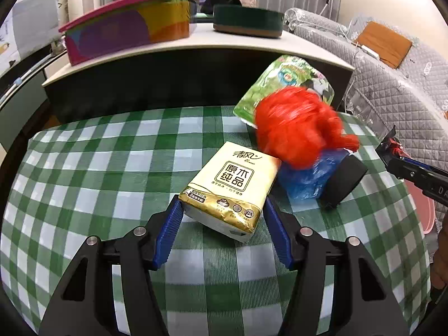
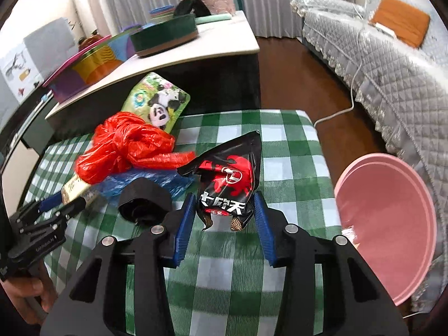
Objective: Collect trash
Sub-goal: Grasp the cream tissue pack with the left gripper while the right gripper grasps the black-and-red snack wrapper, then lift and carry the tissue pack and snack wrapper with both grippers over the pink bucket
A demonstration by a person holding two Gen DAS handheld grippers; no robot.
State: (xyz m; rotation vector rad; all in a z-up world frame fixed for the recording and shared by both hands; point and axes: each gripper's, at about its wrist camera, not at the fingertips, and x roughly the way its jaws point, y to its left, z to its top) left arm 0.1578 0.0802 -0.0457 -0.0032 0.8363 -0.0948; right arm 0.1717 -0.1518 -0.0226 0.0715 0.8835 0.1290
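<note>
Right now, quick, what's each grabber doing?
Left gripper: closed on the cream-and-gold tissue pack.
Right gripper: closed on the black-and-red crinkly snack wrapper.

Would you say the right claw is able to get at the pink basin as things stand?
Probably yes: the pink basin sits open just beside the table, nothing between, though the right claw is shut on the black snack wrapper.

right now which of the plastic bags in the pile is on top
The red plastic bag: it lies bunched on top of the blue plastic bag, which is flattened beneath it against the green checked cloth.
</note>
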